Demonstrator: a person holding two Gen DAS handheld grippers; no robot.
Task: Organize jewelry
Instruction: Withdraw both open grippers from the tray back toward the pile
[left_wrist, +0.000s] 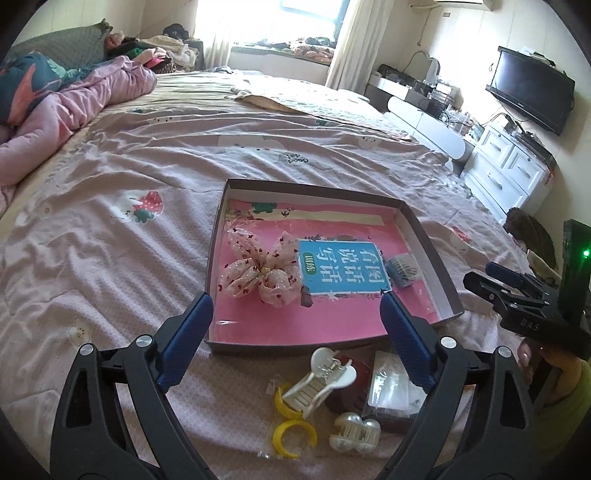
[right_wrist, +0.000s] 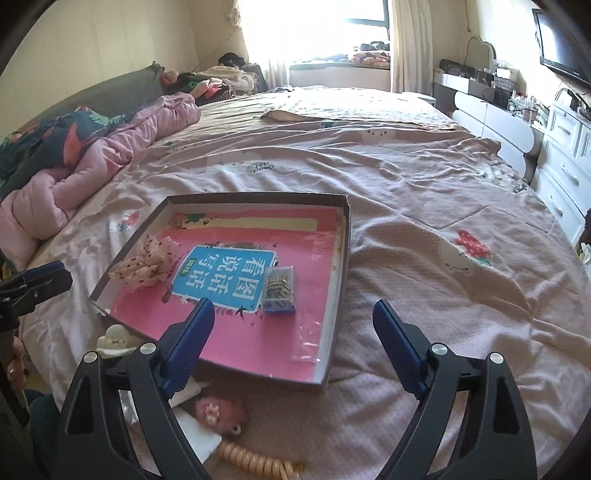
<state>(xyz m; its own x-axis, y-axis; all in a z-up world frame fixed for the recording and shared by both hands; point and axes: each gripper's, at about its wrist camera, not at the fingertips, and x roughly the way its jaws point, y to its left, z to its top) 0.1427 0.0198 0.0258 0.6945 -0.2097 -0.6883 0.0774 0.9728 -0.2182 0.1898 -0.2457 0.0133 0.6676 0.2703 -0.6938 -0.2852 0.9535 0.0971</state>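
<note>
**Both grippers empty over a half-filled box**

With their blue-padded jaws spread wide and nothing between them, the left gripper (left_wrist: 295, 314) and the right gripper (right_wrist: 293, 321) hung released above the pink bedsheet (left_wrist: 129, 177), each tilted down toward the box.

Just beneath the left gripper lay the jewellery not yet sorted: a white plastic claw clip (left_wrist: 321, 380), a pearl-covered hair clip (left_wrist: 354, 430), two yellow crescent clips in a clear packet (left_wrist: 293, 424), and a clear wrapped packet (left_wrist: 391, 391) over something dark red. Under the right gripper sat a pink fuzzy hair ornament (right_wrist: 218, 410) and a cream spiral hair tie (right_wrist: 258, 461).

The risk, as I judged it, lay in that close pile. The clips touched and overlapped, so a closing jaw might catch two at once or snag the packet film and drag its neighbours. The soft, rumpled bedding could also let a small clip sink or tilt away from the pads. And with the right gripper standing close on the left one's right side, both reaching for the same heap could collide.

Ahead of both grippers stood the shallow grey cardboard box (left_wrist: 428, 236), lined with a pink book cover bearing a blue label. Inside it rested a pink dotted fabric bow (left_wrist: 260, 271) toward the left and a small clear case of metal pins (right_wrist: 279, 291) toward the right, well apart.
</note>
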